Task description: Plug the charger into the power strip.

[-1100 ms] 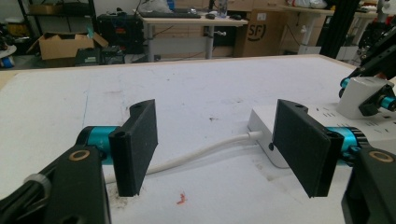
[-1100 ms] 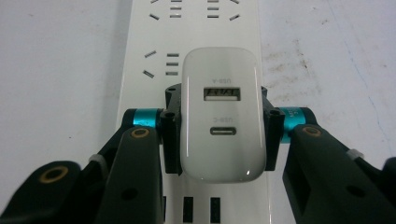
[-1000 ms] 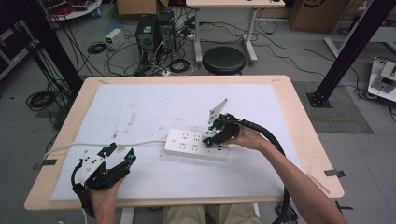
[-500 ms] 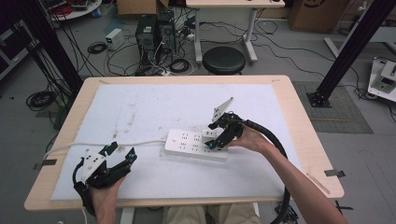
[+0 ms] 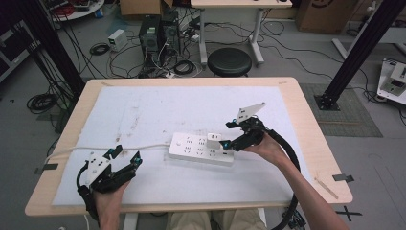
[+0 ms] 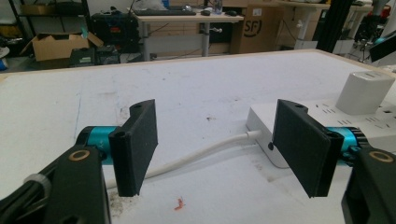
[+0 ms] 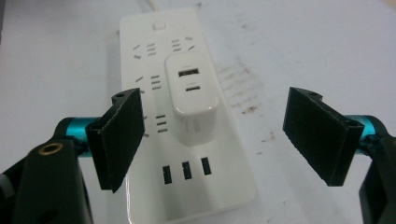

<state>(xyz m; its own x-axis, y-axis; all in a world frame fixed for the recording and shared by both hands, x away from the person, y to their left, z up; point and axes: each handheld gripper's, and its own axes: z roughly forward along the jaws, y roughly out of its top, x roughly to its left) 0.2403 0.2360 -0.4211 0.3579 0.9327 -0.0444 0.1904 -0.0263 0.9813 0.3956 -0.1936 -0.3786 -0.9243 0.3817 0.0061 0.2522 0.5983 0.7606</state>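
Observation:
A white power strip (image 5: 191, 147) lies across the middle of the white mat, and its cord (image 5: 95, 149) runs off to the left. A white USB charger (image 5: 214, 137) stands plugged into it. My right gripper (image 5: 227, 134) hovers just right of the charger; its jaws have just been opening and now stand wide apart. In the right gripper view the charger (image 7: 191, 93) sits on the strip (image 7: 154, 37) ahead of the open gripper (image 7: 215, 100), touching neither pad. My left gripper (image 5: 127, 154) rests open near the front left, and its view (image 6: 215, 112) looks over the cord (image 6: 196, 156) towards the strip (image 6: 261, 121).
The white mat (image 5: 158, 105) covers most of the wooden table (image 5: 306, 120). Beyond the far edge stand a black stool (image 5: 231, 61), computer cases (image 5: 158, 33) and loose cables on the floor. A black post (image 5: 356, 52) rises at the right.
My right gripper has let go of the charger, opened wide and drawn back a little to the right. The charger stays plugged in the strip. The left gripper has not moved.

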